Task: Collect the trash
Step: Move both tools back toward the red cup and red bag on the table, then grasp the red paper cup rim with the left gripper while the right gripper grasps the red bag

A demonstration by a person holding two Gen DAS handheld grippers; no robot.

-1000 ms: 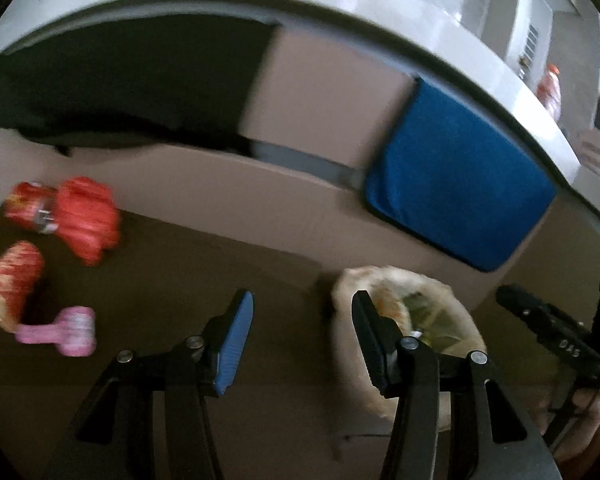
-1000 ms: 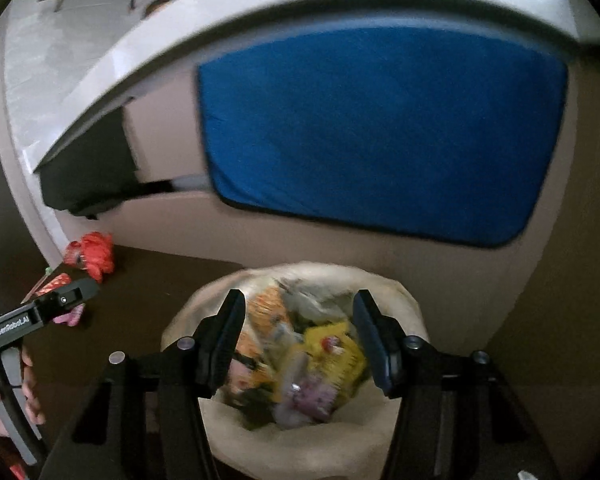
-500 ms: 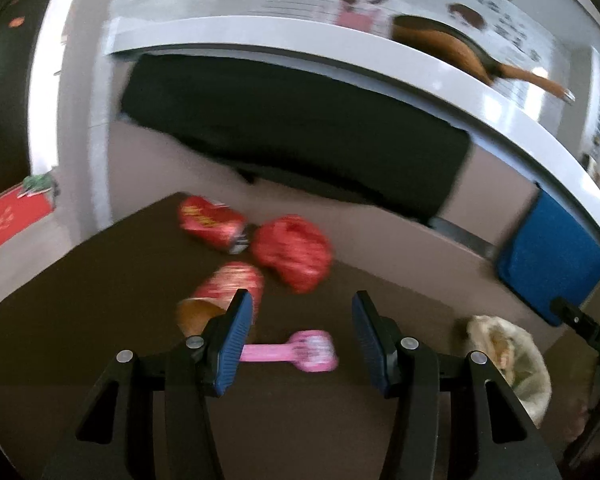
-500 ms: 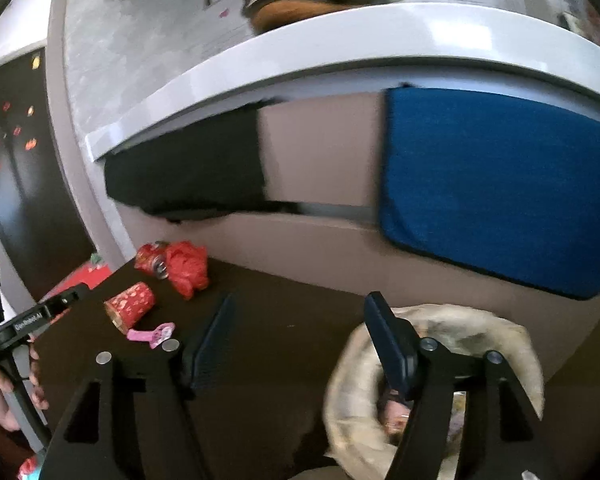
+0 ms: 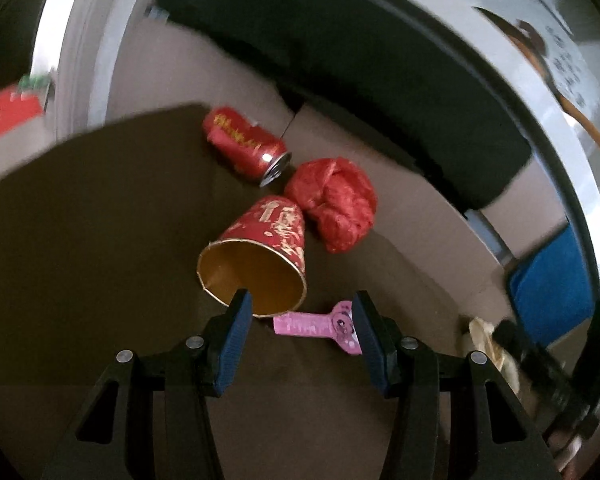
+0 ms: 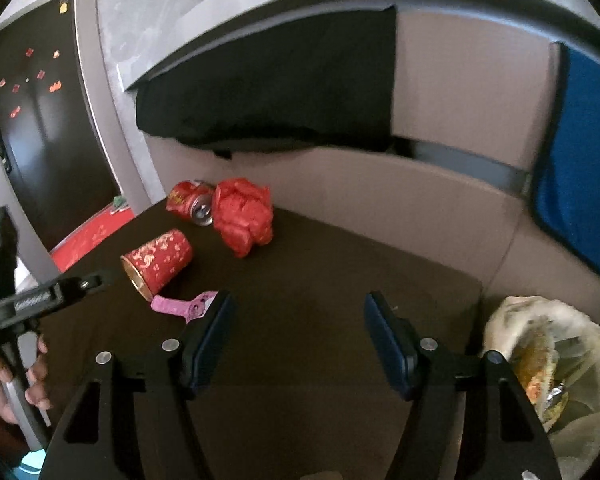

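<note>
I'm reaching for litter: my left gripper (image 5: 300, 312), jaws apart and empty, hovers over the pink scrap (image 5: 314, 325) beside the red cup (image 5: 262, 254); next, lower and pinch it, then carry it to the trash bag (image 6: 556, 364); my right gripper (image 6: 296, 312) is unclenched, empty

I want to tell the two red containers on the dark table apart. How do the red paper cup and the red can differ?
The red paper cup is tapered, with a wide open mouth and a gold inside; the red can is a straight cylinder with a silver metal end. The cup lies close in front of the left gripper, beside the pink tool; the can lies farther back, next to the crumpled red wrapper. Both lie on their sides and carry gold print.
</note>
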